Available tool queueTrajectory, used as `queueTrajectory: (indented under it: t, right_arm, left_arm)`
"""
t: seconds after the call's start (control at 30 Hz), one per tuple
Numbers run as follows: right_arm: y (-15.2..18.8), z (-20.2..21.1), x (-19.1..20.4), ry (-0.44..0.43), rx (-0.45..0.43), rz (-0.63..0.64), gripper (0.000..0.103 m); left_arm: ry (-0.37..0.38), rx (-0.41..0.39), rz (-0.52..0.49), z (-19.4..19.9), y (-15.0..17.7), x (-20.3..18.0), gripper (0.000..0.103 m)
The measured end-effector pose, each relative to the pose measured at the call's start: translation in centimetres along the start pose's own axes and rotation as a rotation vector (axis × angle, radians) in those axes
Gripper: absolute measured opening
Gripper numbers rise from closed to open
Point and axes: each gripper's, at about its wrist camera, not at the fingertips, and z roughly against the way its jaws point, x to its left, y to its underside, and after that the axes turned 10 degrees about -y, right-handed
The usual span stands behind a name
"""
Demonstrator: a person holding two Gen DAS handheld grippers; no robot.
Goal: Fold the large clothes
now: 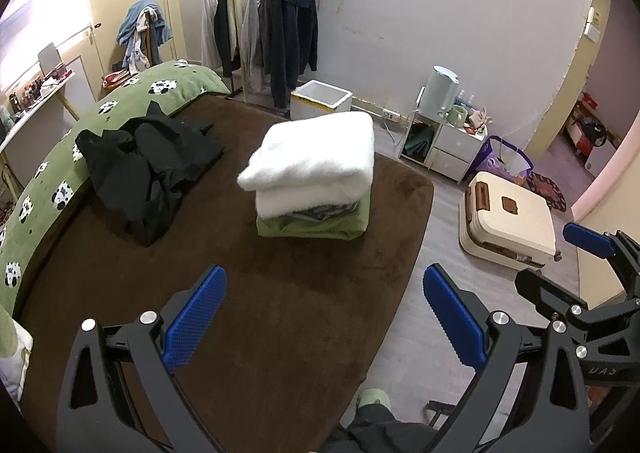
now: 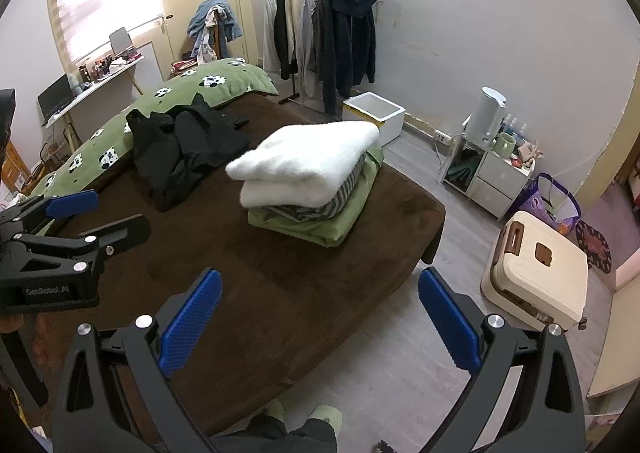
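While you hold both grippers above the near edge of the bed point(image 1: 280, 333), your left gripper point(image 1: 324, 317) and right gripper point(image 2: 320, 317) each have their jaws spread wide, pinching nothing. A crumpled black garment point(image 1: 148, 169) lies unfolded well ahead and to the left of both (partly on the green panda quilt point(image 1: 52, 173)). Right of it sits a folded stack point(image 1: 316, 181), white on top.

Bed cover point(image 1: 280, 313) brown, plush, matt; white garment point(image 1: 316, 149) fluffy fleece; suitcase point(image 1: 508, 221) smooth cream plastic.
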Motion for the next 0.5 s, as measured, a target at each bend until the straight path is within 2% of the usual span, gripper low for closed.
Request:
queueTrajectory:
  t: [0.5]
  right_arm:
    - [-3.8, -2.6, -2.2, -0.019, 0.005, 0.035, 0.097]
  left_arm:
    - [-0.019, 0.019, 0.006, -2.7, -2.5, -1.3, 0.096]
